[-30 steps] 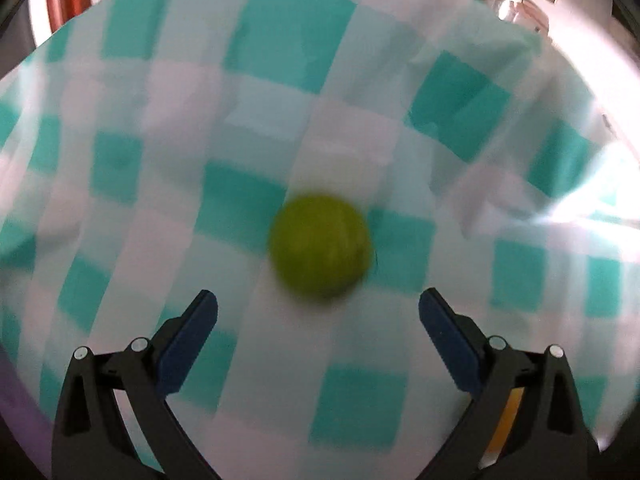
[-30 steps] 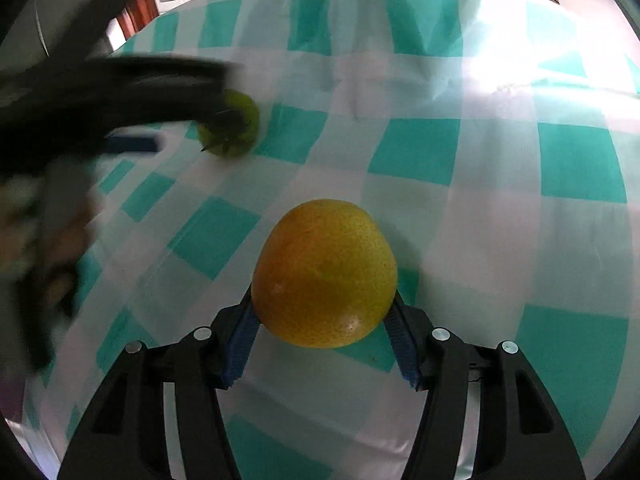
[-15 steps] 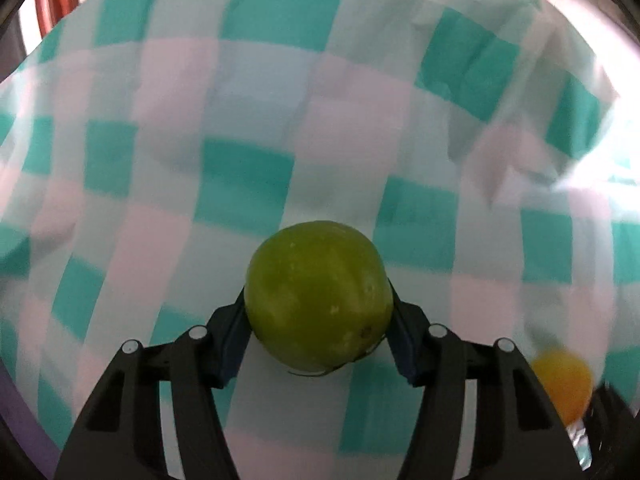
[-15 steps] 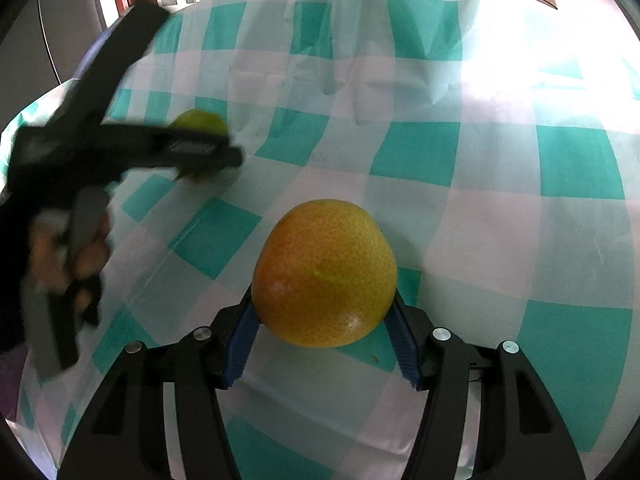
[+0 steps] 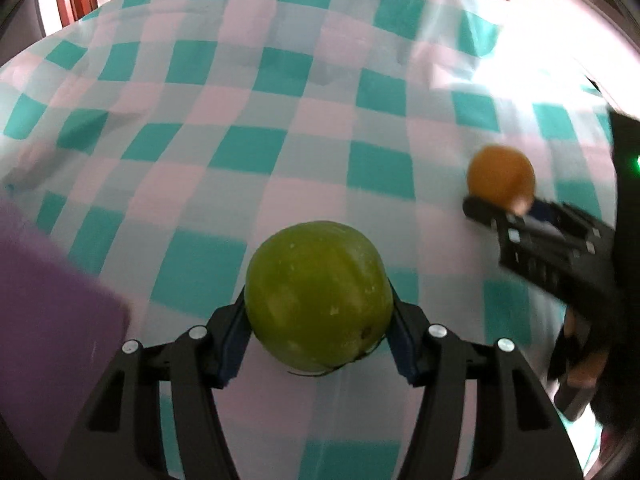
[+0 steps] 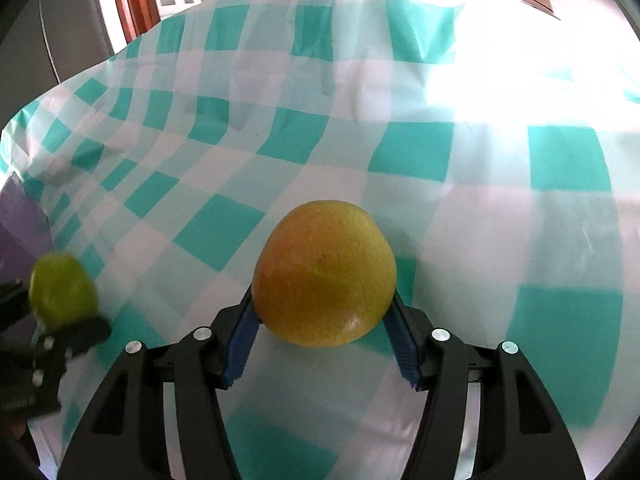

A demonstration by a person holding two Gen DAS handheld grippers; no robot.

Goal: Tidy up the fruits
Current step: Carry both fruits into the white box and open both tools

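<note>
1. Fingers of the left gripper (image 5: 318,332) are closed against both sides of a green fruit (image 5: 318,296); the blue pads press its flanks, and the fruit fills the gap between them.
2. Fingers of the right gripper (image 6: 322,330) are likewise closed on an orange fruit (image 6: 326,274), blue ribbed pads tight on either side of it.
3. Both fruits are held over a counter covered by a teal-and-white checked cloth (image 5: 248,148). Whether either fruit touches the cloth cannot be told.
4. From the left wrist view, the right gripper (image 5: 496,206) shows at the right edge with the orange fruit (image 5: 502,178) at its tip, well apart from the green one.
5. From the right wrist view, the left gripper (image 6: 66,326) appears blurred at the lower left edge, carrying the green fruit (image 6: 64,290).
6. A purple box-like object (image 5: 44,308) sits at the left edge of the counter, just beside the left gripper. It is blurred, so whether it is open and what it holds cannot be told. The same purple shape (image 6: 18,220) shows at the far left of the right wrist view, behind the green fruit.
7. The cloth (image 6: 400,120) is wrinkled and brightly lit toward the far right corner of the counter.
</note>
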